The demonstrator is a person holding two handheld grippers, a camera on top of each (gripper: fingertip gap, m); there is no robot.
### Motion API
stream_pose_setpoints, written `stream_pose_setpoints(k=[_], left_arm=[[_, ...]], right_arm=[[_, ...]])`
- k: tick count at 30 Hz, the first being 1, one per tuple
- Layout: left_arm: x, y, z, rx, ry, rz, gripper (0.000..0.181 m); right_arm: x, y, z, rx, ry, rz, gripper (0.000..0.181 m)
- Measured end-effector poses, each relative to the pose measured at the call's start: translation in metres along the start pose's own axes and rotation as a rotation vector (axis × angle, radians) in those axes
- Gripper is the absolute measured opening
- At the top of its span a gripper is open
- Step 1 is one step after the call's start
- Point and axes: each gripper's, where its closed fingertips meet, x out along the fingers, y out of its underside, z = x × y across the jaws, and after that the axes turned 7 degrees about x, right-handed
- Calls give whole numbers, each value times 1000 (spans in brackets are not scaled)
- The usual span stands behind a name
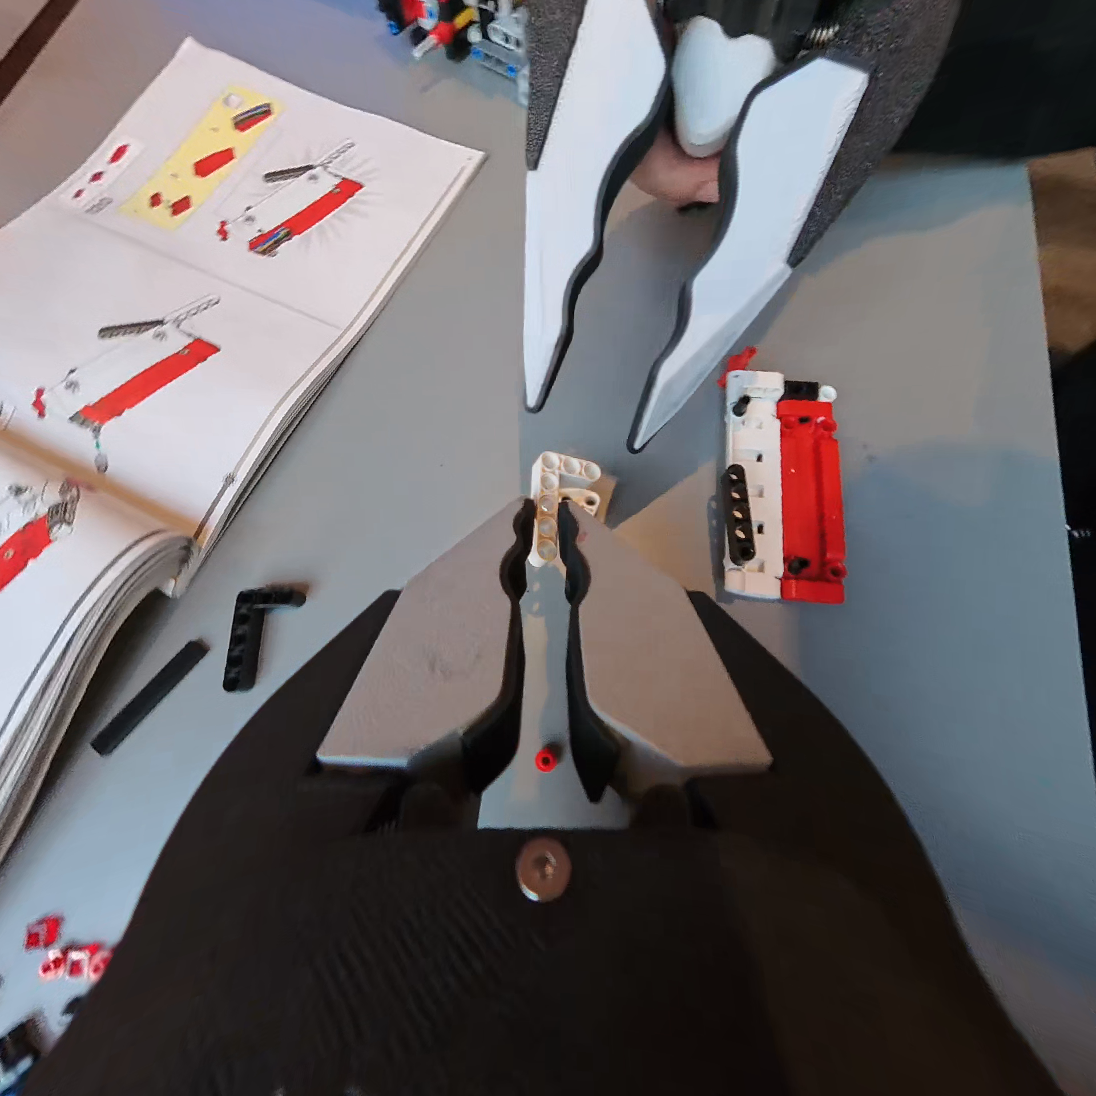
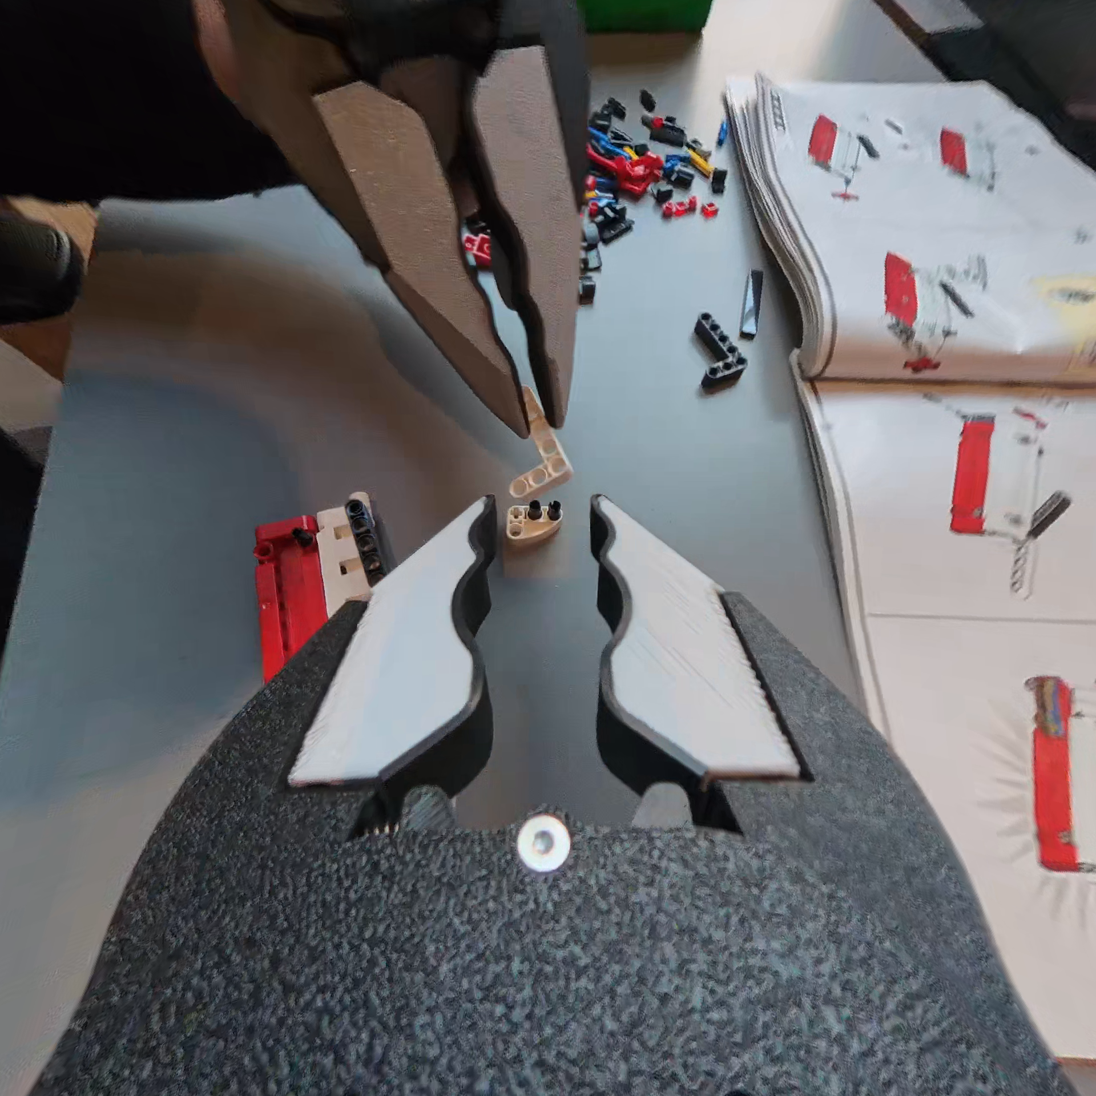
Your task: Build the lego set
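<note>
White L-shaped beam point(image 1: 548, 522) pinched by its long leg in the left gripper point(image 1: 542, 511), fingers narrow around it, tip near the grey table point(image 1: 415, 415). Right gripper point(image 2: 542, 510) spread wide, empty, poised over a small white connector point(image 2: 532, 521) with two black pins point(image 2: 544, 507) standing up. Red-and-white assembly point(image 1: 783, 492) waiting just beside. Likely next: line the beam's holes over the pins. Best done with the connector pinched low on its sides, pins kept upright, then pressed straight down. Open manual point(image 1: 178, 284) alongside for checking orientation.
</note>
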Motion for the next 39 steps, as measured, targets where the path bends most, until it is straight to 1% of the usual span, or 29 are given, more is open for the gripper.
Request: stream_pose_setpoints(k=[2,5,9,12,15,16,17,19,20,23,26,33,38,39], left_arm=[[1,-3,-3,27,64,7,4],[0,-3,-5,68,127,29,4],[1,-3,-4,74,167,34,5],[3,-1,-7,83,205,40,5],[4,-2,-9,95,225,36,5],[4,-3,-10,97,234,33,5],[4,-3,-10,100,241,34,5],[4,-2,-8,98,233,40,5],[4,-1,-7,93,236,40,5],[2,-4,-8,85,248,21,4],[2,-5,-8,80,251,19,5],[2,-4,-8,69,257,16,5],[5,-4,3,29,194,14,5],[4,-4,4,21,187,16,8]], right_arm=[[1,-2,4,-112,25,8,31],[4,-3,6,-230,74,13,24],[9,0,12,-285,75,31,27],[11,-2,9,-301,105,23,25],[10,-2,10,-323,102,19,3],[10,-1,11,-326,98,18,0],[11,-1,11,-323,97,18,2],[11,0,10,-307,109,19,29],[11,1,9,-301,114,26,36],[12,4,7,-308,125,35,34],[14,4,8,-325,128,27,25],[14,3,9,-298,114,13,24],[16,2,0,-259,142,13,24],[16,2,-1,-236,133,8,24]])
